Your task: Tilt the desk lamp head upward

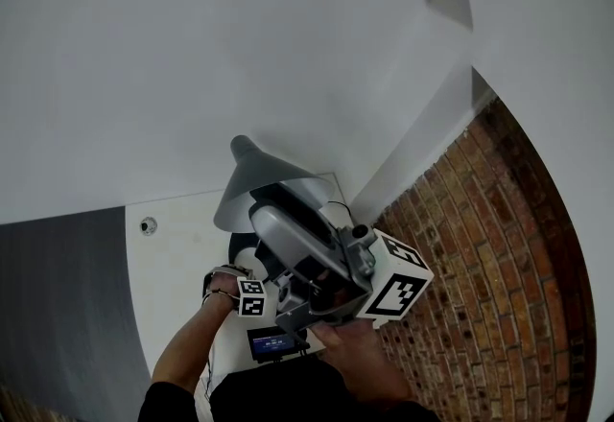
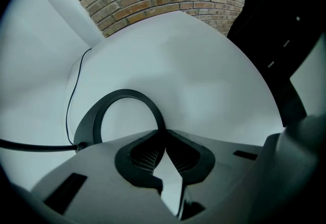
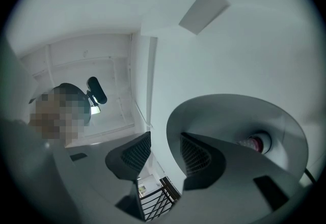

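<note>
The desk lamp stands on a white table [image 1: 177, 267]. Its grey cone shade [image 1: 251, 182] shows in the head view. My right gripper [image 1: 280, 195] reaches up to the shade. In the right gripper view its jaws [image 3: 165, 139] straddle the shade's rim [image 3: 172, 121]: the right finger is inside the shade near the bulb [image 3: 254, 142], and a gap shows between the left pad and the rim. My left gripper [image 2: 164, 135] points steeply down. It is shut, with its tips meeting at the edge of the lamp's dark ring base [image 2: 109, 103]. In the head view only its marker cube [image 1: 251, 298] shows.
A black cord [image 2: 70, 96] runs from the ring base across the table. Brick surface [image 1: 480, 257] lies to the right of the table, a dark grey area [image 1: 58, 305] to the left. A small round fitting [image 1: 148, 225] sits on the table. A small lit screen [image 1: 276, 343] is near my hands.
</note>
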Tool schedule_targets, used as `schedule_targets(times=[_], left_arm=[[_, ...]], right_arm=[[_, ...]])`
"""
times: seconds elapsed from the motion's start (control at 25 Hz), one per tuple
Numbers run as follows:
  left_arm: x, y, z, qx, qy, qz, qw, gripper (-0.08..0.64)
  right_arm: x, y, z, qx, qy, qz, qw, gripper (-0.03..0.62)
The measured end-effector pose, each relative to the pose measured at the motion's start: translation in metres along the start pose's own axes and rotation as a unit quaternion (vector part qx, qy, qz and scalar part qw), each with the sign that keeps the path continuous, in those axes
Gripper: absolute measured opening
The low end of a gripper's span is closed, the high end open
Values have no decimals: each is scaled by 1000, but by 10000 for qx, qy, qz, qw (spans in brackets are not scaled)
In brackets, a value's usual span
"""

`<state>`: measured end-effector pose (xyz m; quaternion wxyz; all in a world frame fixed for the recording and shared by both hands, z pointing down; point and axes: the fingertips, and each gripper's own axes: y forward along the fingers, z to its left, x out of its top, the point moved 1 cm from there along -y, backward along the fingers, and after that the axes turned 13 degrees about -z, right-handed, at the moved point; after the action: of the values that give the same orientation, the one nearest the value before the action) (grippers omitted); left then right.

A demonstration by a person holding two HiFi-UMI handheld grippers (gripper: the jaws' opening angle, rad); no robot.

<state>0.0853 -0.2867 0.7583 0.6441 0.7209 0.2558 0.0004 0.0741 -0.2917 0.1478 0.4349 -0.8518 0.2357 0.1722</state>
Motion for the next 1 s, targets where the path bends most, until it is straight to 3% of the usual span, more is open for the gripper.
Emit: schedule_targets(times=[0.4, 0.68, 0.84, 1.0], left_arm=[[0, 0, -1, 32, 38, 35, 10000, 38], [1, 1, 2, 88, -160, -95, 9998, 38], [1, -1, 3, 357, -239, -241, 9988, 40], [-1, -5, 7, 829, -509, -668, 9930, 54]], right_arm=[[1, 1, 1, -34, 13, -55, 10000, 184], [-1, -9, 5, -40, -197, -14, 9998, 184], [-9, -33, 0, -272, -389, 111, 9988, 185], [-19, -68, -14, -627, -540, 170, 9964, 184]])
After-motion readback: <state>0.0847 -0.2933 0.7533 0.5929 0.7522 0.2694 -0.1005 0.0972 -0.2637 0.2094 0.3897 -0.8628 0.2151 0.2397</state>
